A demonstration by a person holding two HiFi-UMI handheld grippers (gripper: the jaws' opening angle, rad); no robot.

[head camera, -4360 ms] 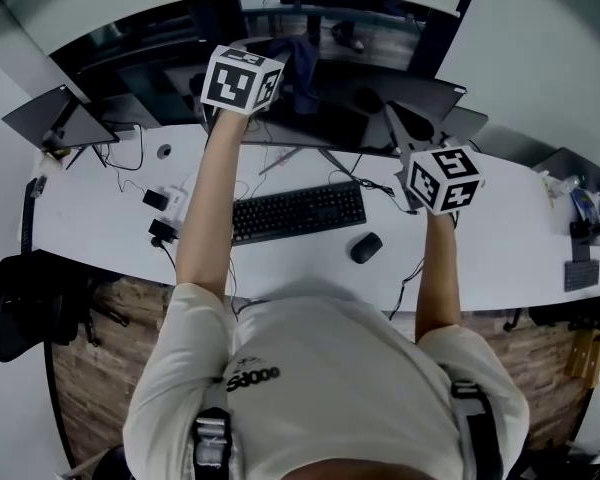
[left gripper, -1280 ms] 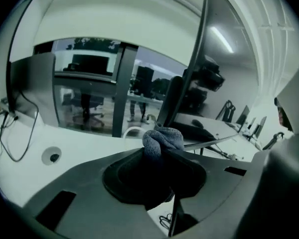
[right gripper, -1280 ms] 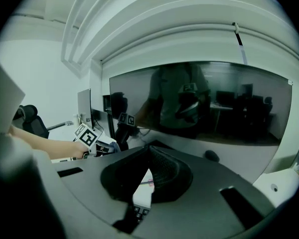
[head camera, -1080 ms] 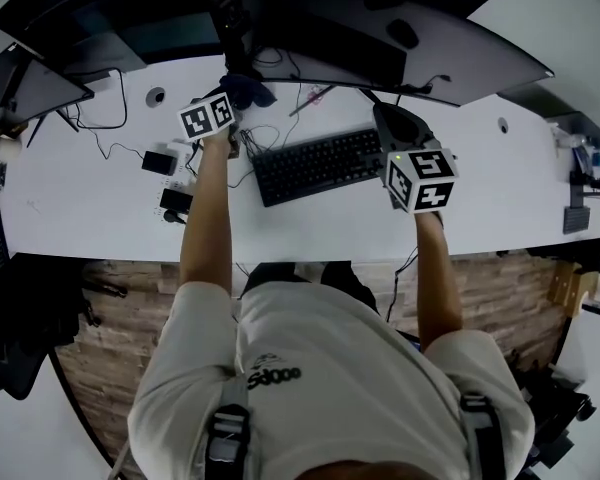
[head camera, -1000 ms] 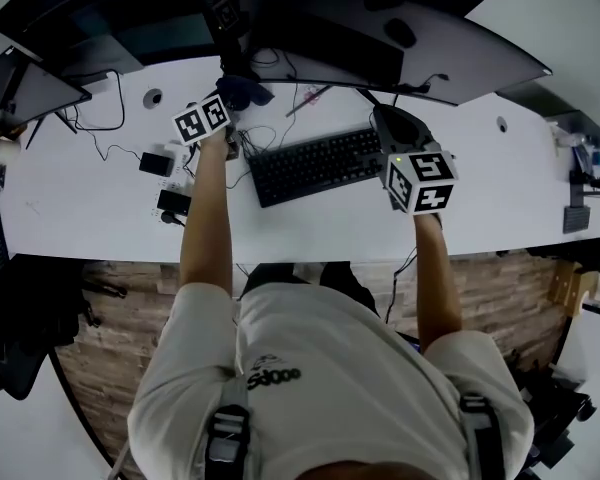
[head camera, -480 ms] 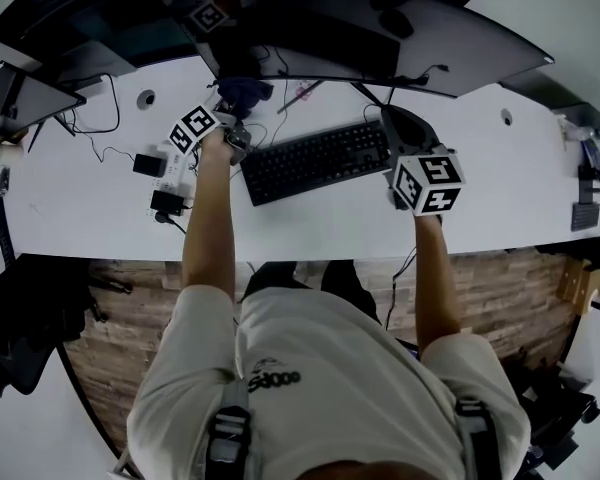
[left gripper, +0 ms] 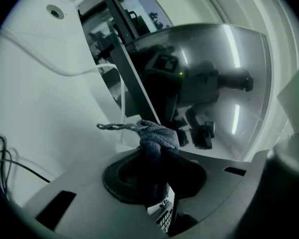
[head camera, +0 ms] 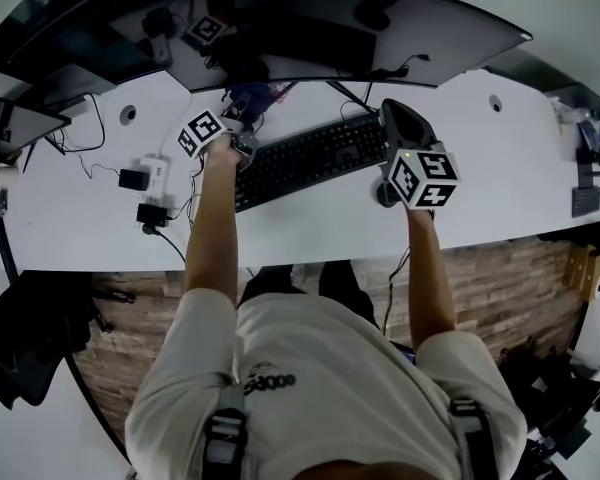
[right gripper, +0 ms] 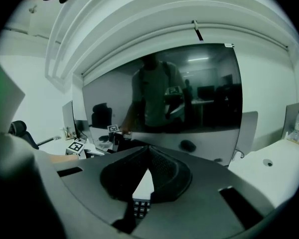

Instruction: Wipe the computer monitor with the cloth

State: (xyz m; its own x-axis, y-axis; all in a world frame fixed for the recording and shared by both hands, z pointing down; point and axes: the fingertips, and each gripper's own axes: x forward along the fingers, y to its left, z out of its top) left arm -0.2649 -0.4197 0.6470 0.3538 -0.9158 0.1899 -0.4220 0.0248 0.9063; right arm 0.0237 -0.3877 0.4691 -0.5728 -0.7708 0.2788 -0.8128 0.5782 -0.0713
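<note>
Cloth (left gripper: 158,135) pinched in left gripper (left gripper: 157,154), right gripper (right gripper: 148,152) closed — facing monitor (right gripper: 199,88)

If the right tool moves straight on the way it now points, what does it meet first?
Probably the computer monitor: its dark screen lies straight ahead of the right tool, with nothing visible between them. The depth is unclear.

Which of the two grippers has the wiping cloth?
The left gripper: its jaws are shut on the bunched blue-grey terry cloth, which sticks out past their tips. The right gripper has its jaws together at the tips, with nothing between them.
</note>
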